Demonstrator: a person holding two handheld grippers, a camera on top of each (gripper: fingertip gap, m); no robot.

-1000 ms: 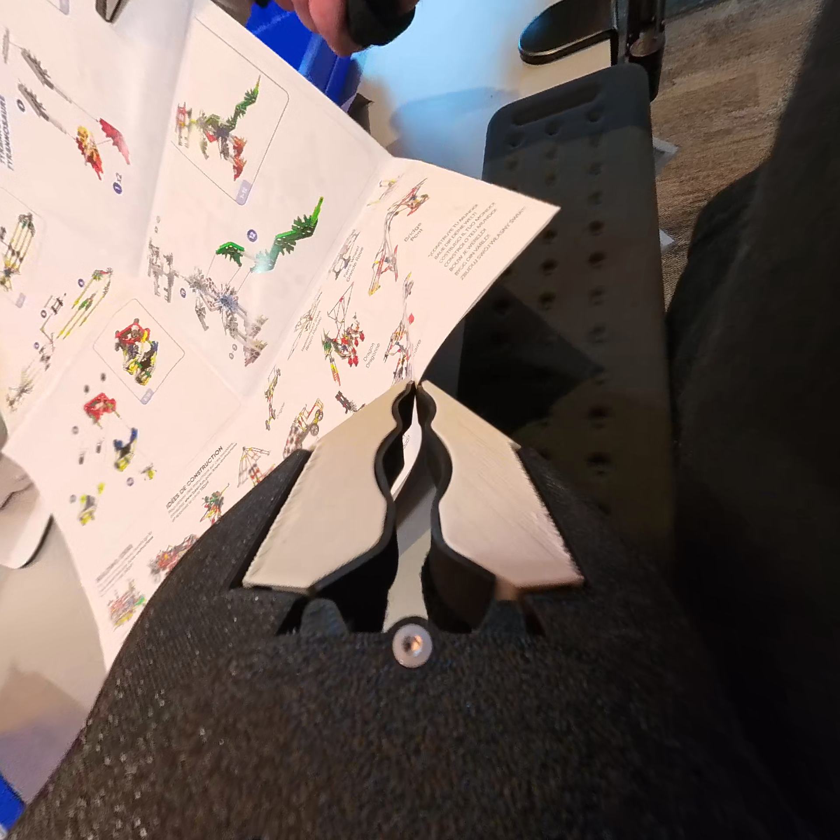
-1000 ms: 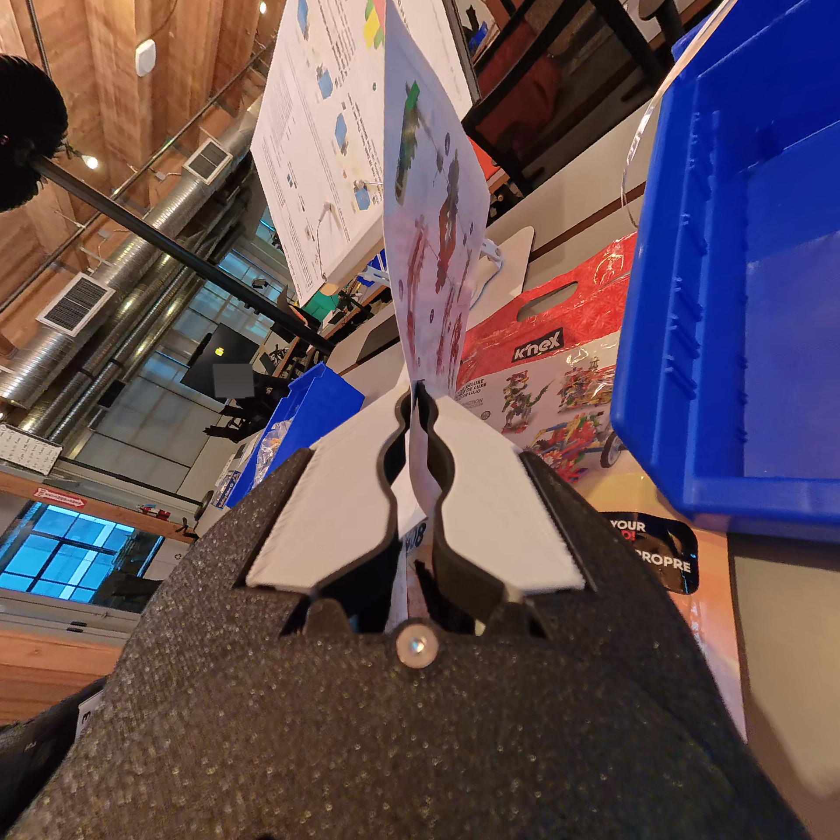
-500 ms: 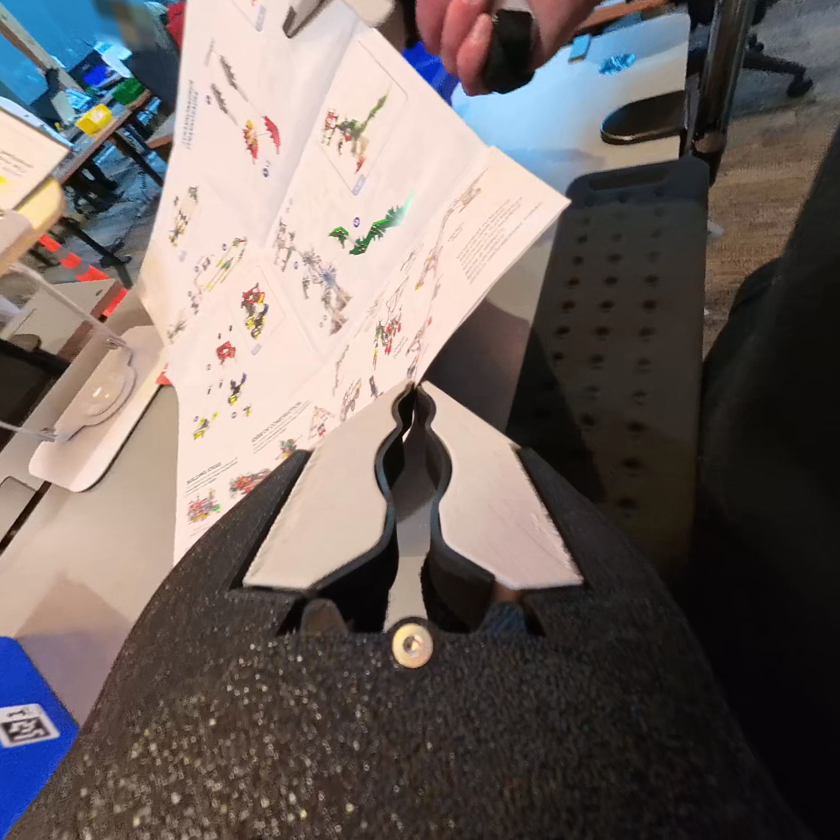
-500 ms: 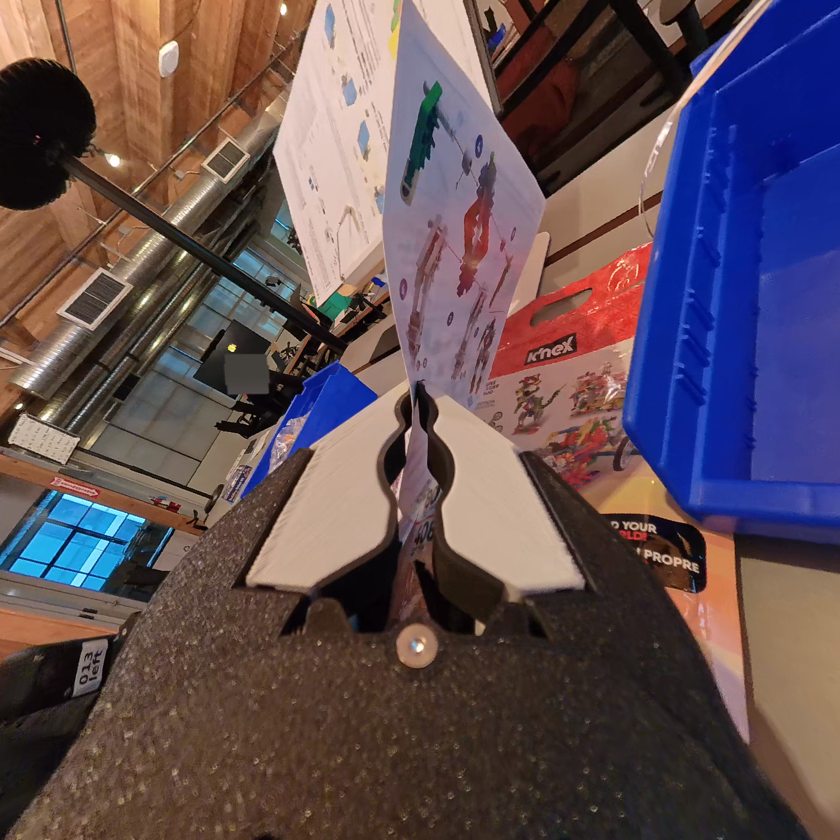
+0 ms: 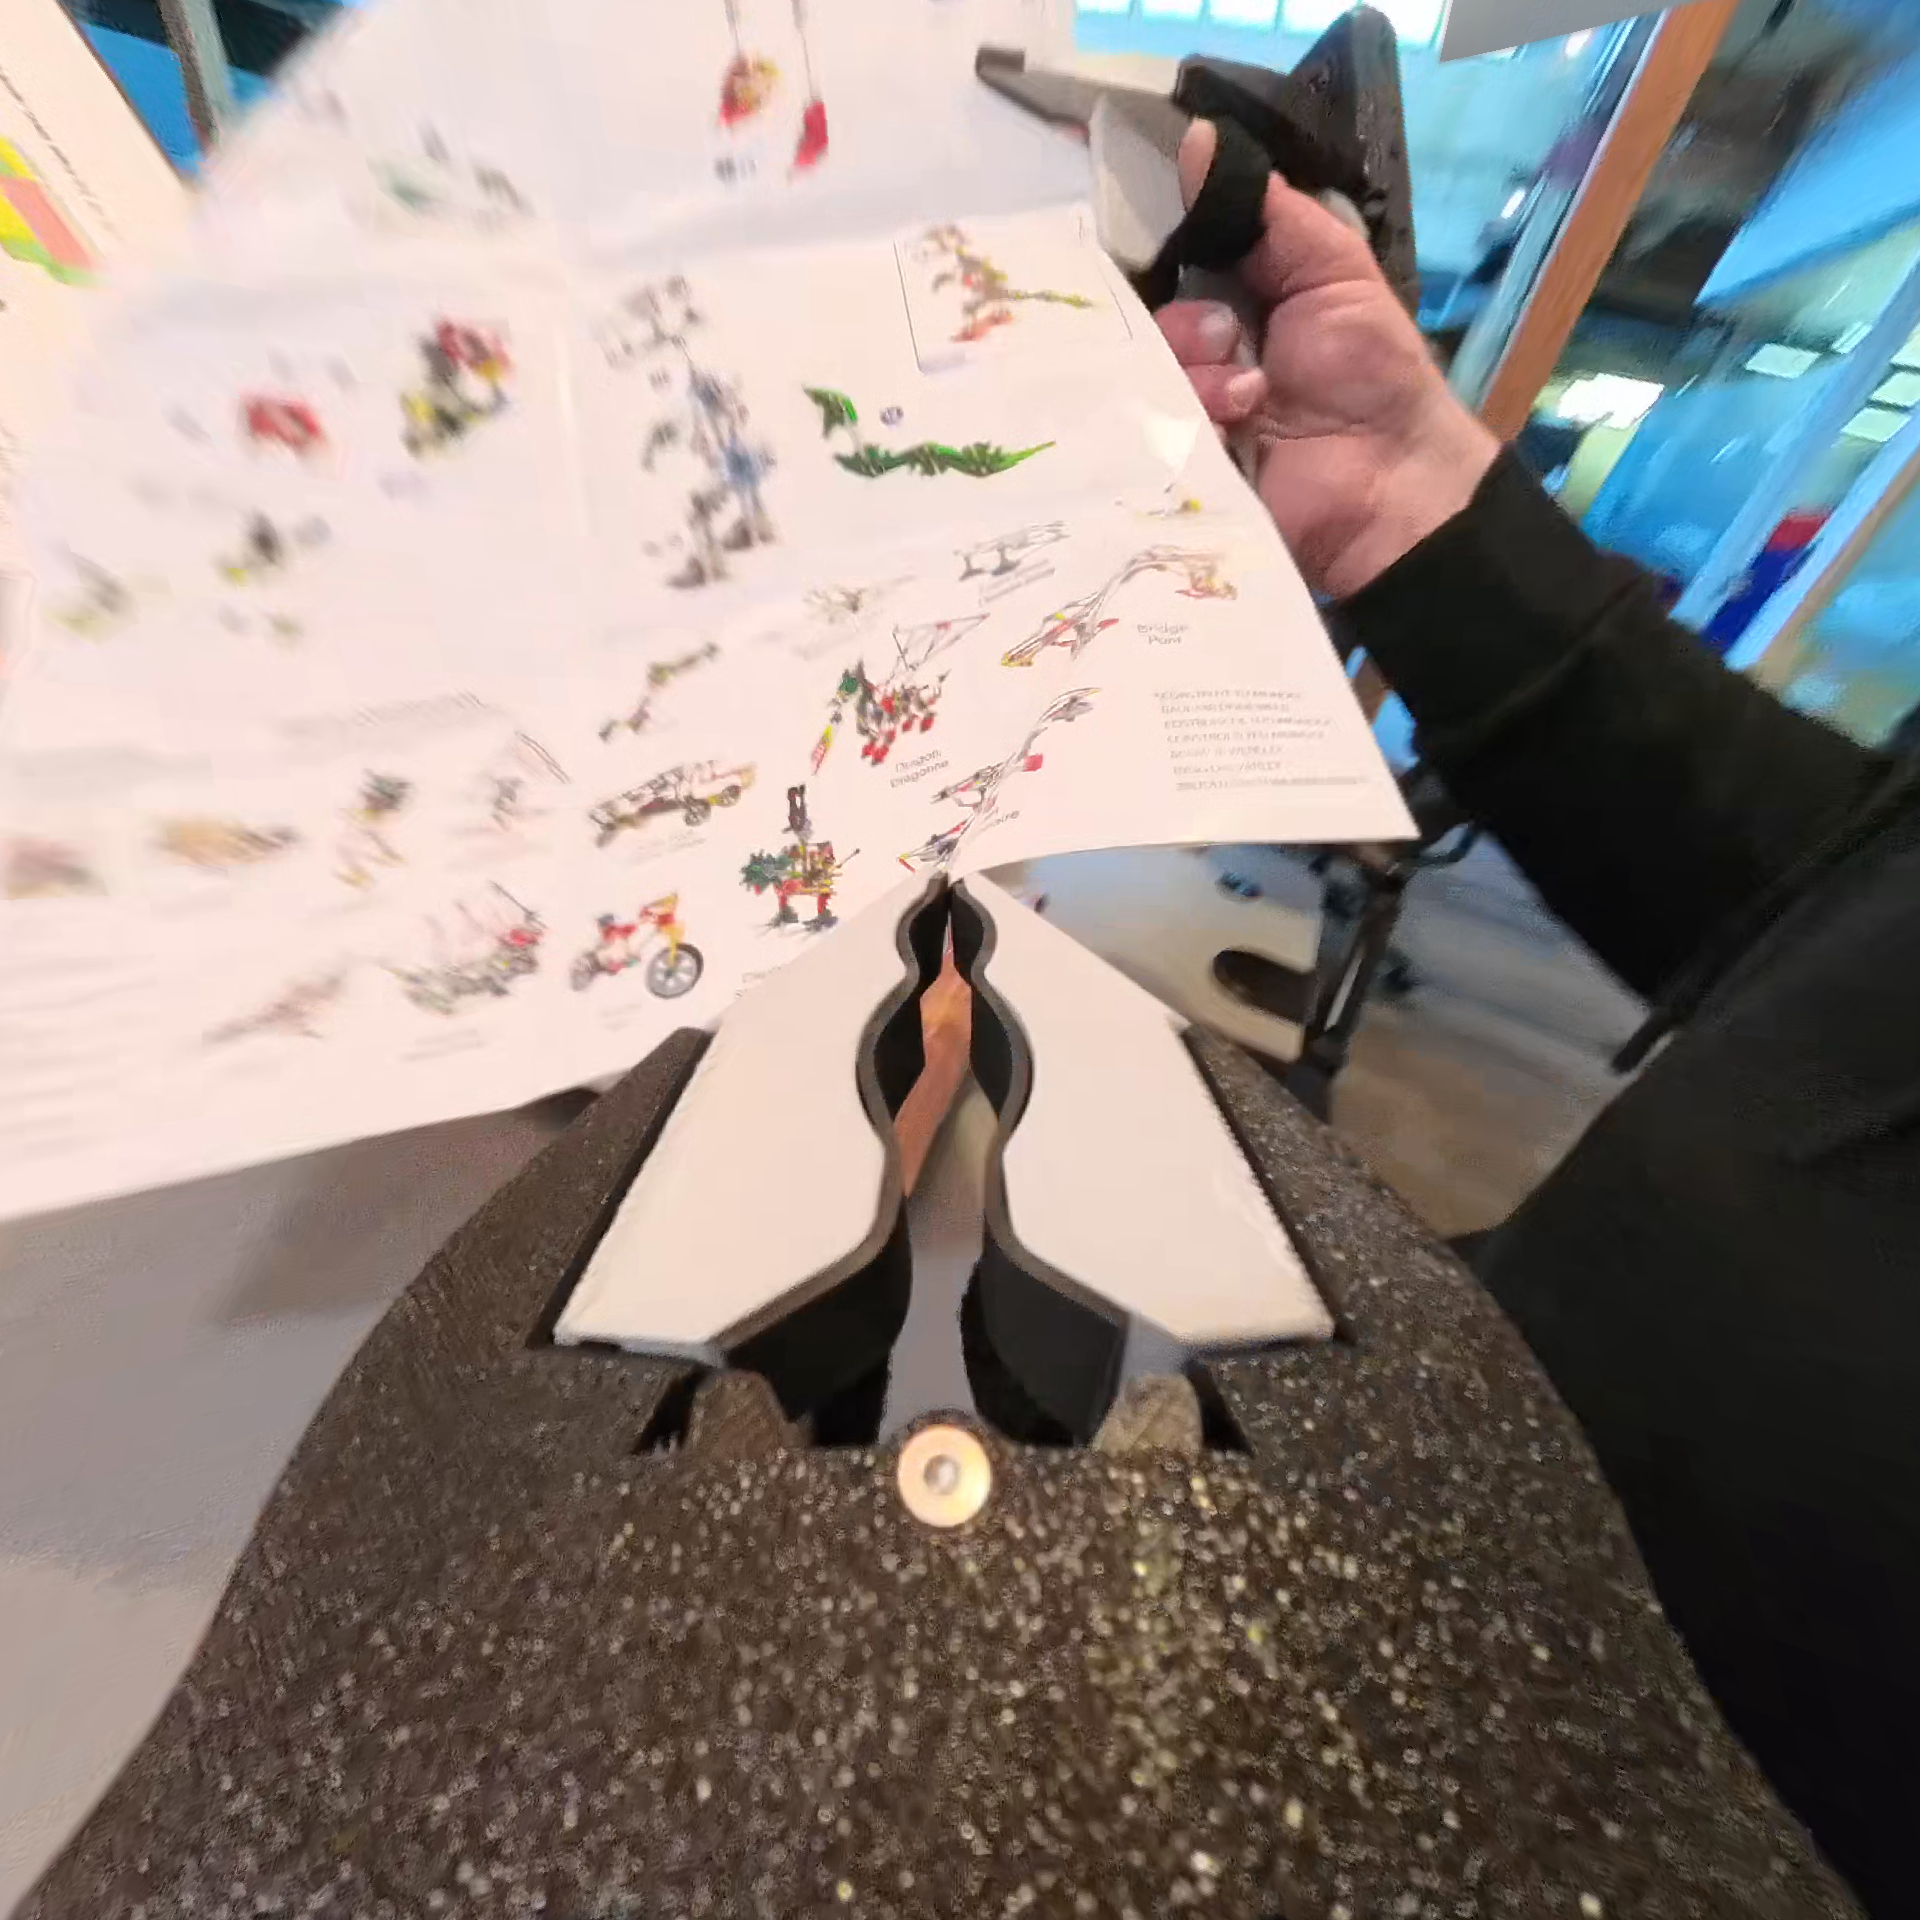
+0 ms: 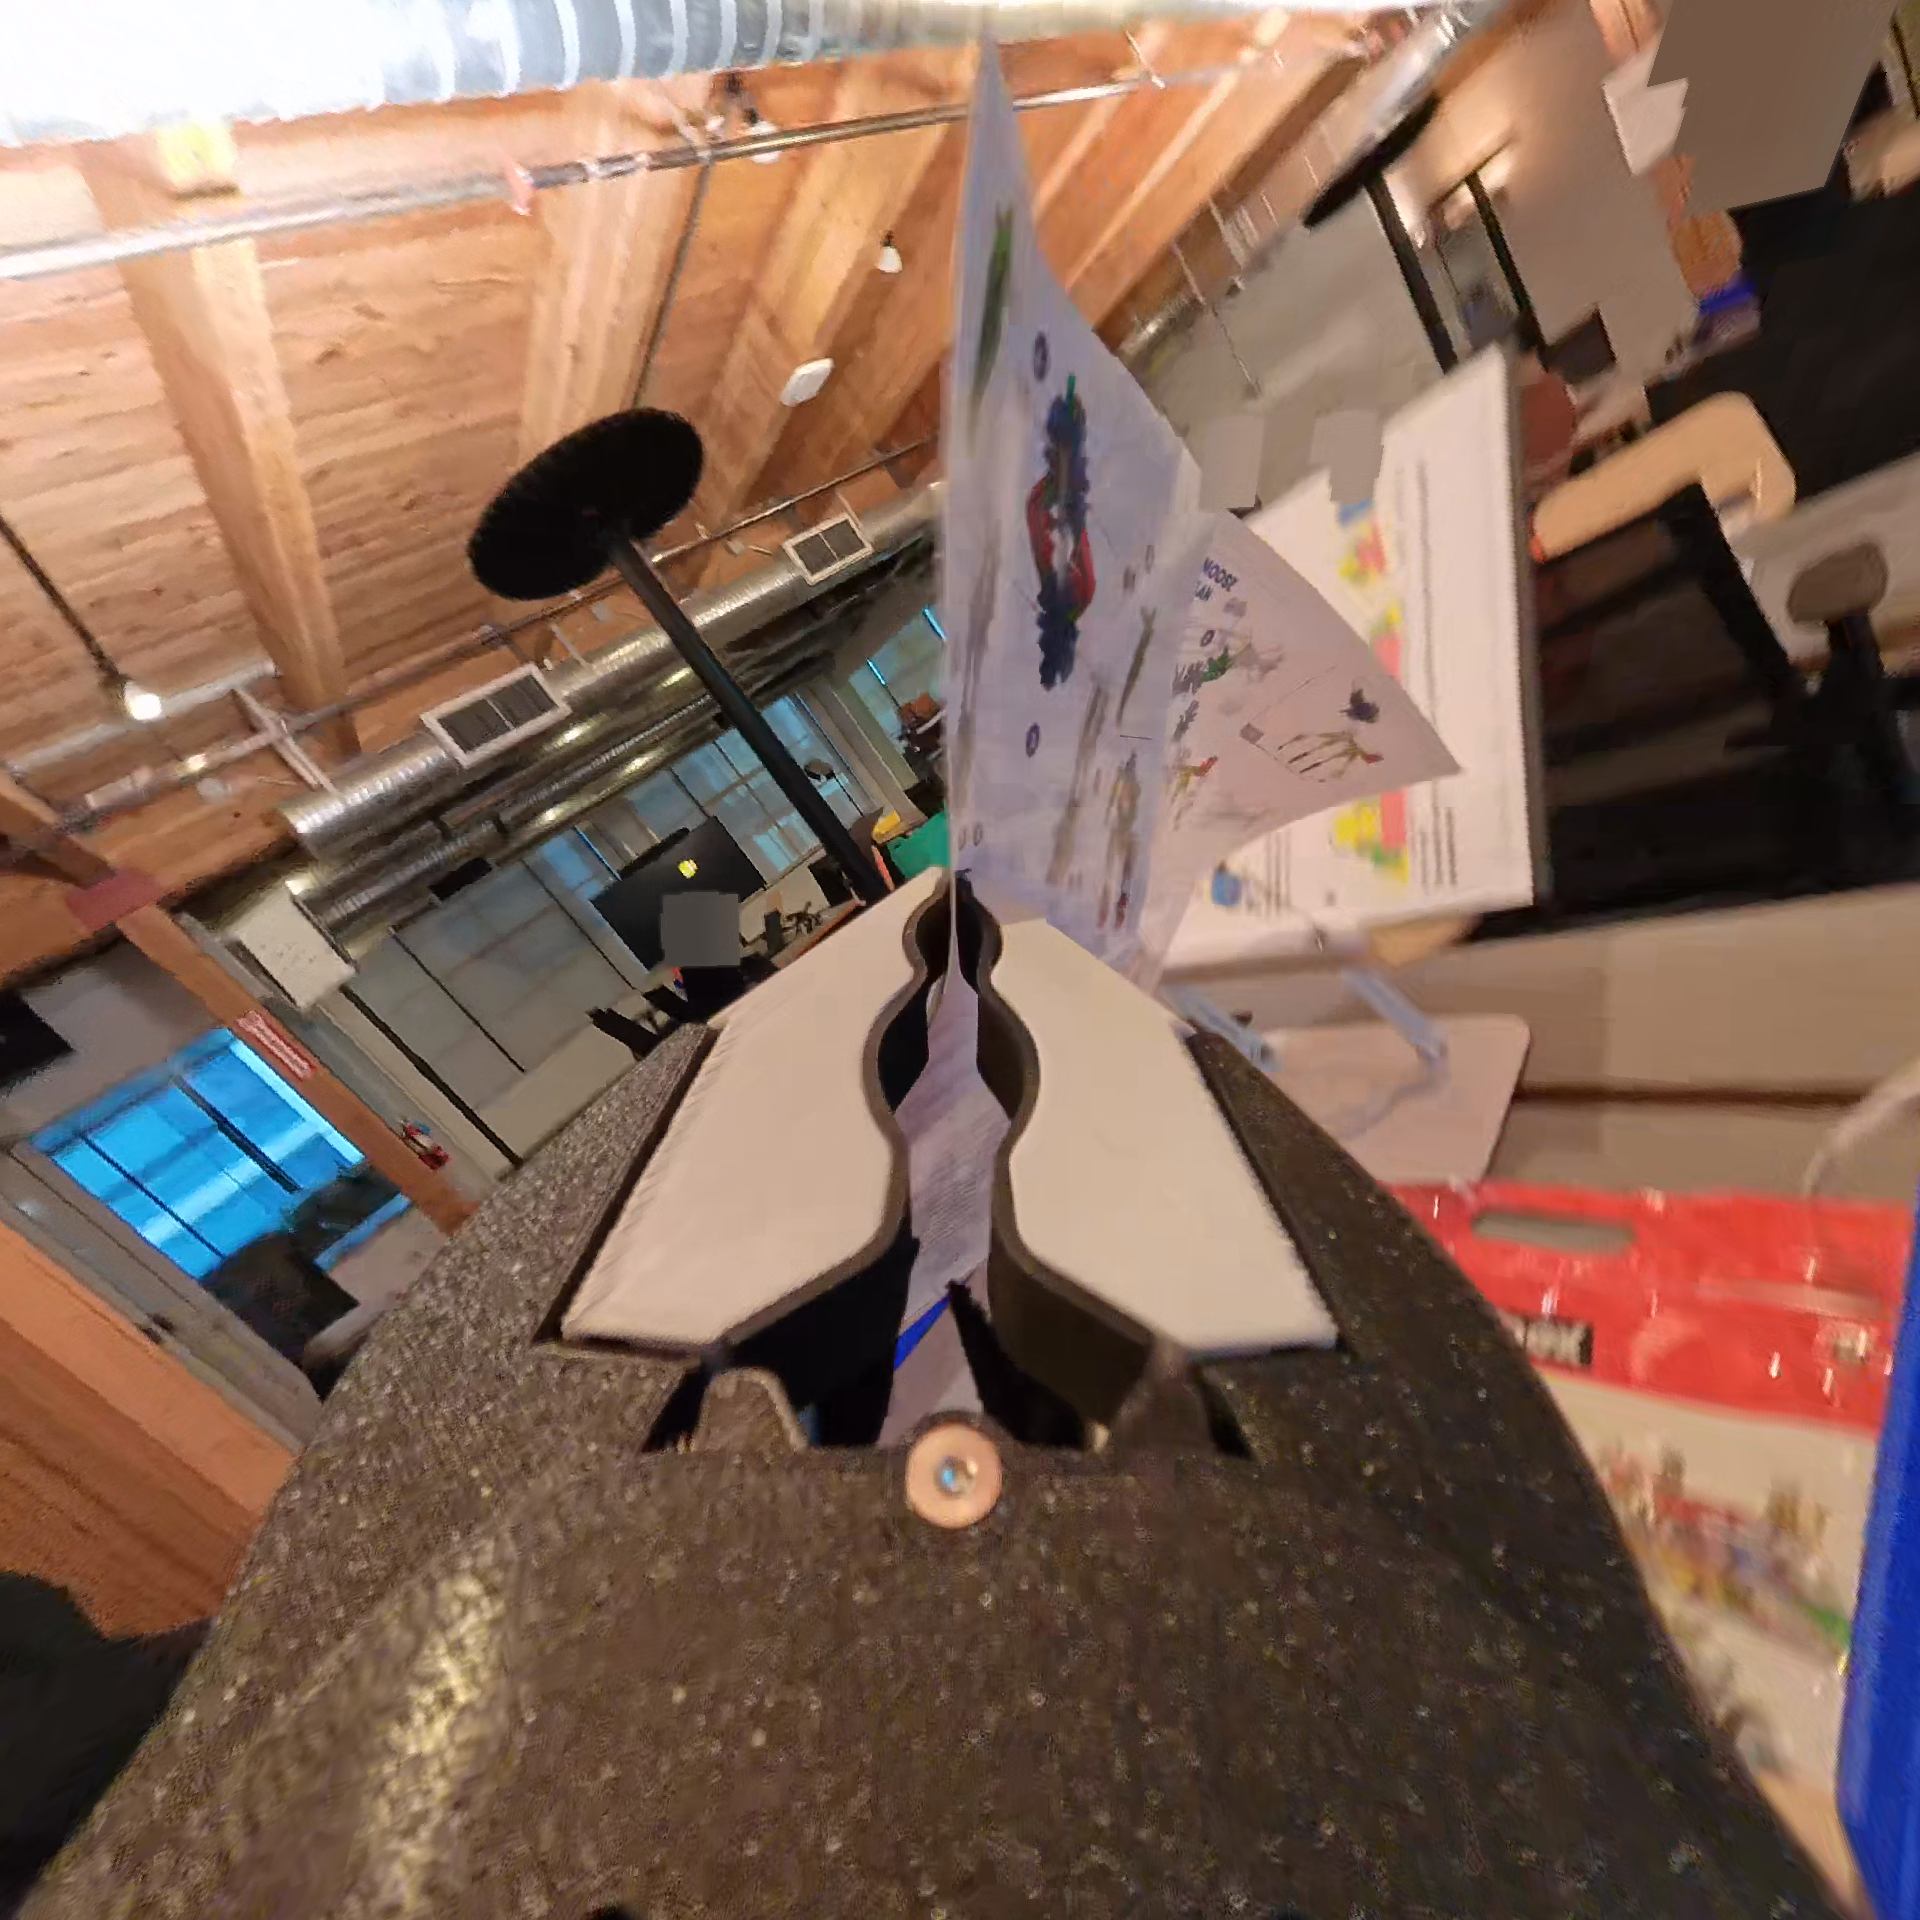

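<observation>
Left tongs (image 5: 948, 885): white fingers pinched together on the lower edge of the large glossy white printed paper instruction sheet (image 5: 623, 582), spreading toward 10 o'clock. Right tongs (image 6: 954, 881): closed, gripping the same sheet edge-on. Blue plastic bin (image 6: 1886, 1558) at 4 o'clock; contents hidden.

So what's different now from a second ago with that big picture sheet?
The white fold-out instruction sheet has been lifted off the pale tabletop and swung upward, spread between the two grippers; the right wrist view now faces the wooden ceiling. Unchanged: left gripper and right gripper both stay clamped on the sheet's edges.
</observation>
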